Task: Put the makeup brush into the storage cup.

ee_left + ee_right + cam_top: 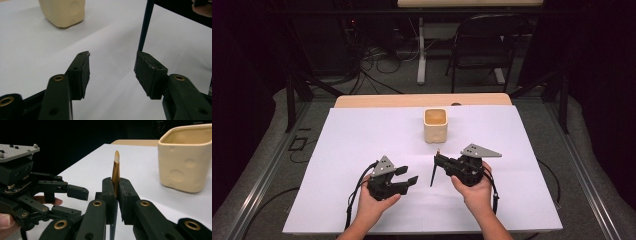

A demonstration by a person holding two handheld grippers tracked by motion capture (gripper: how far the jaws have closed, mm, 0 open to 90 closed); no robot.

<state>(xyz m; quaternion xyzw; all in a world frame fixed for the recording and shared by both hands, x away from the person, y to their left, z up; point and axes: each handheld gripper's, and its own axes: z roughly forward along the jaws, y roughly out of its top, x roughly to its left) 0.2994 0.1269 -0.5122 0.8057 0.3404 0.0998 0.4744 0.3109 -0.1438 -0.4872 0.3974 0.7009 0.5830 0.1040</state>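
Item one: right gripper (pixel 438 161). I am seeing it sitting toward the desk's (pixel 362 135) near edge, right of centre, its jaws clamping a thin brush (pixel 433 175). The high view is showing the dark handle slanting down to the white sheet; the right gripper view is adding the gold ferrule and pale tip (pixel 116 157) sticking up between the pads.

Item two: left gripper (pixel 407 176). It is lying just beside the brush, jaws standing apart with nothing between them. The left gripper view is showing bare sheet between its pads (pixel 82 72) and the brush handle just beyond the right one.

Item three: cream cup (pixel 435 125). It is standing upright behind both grippers, toward the far edge.
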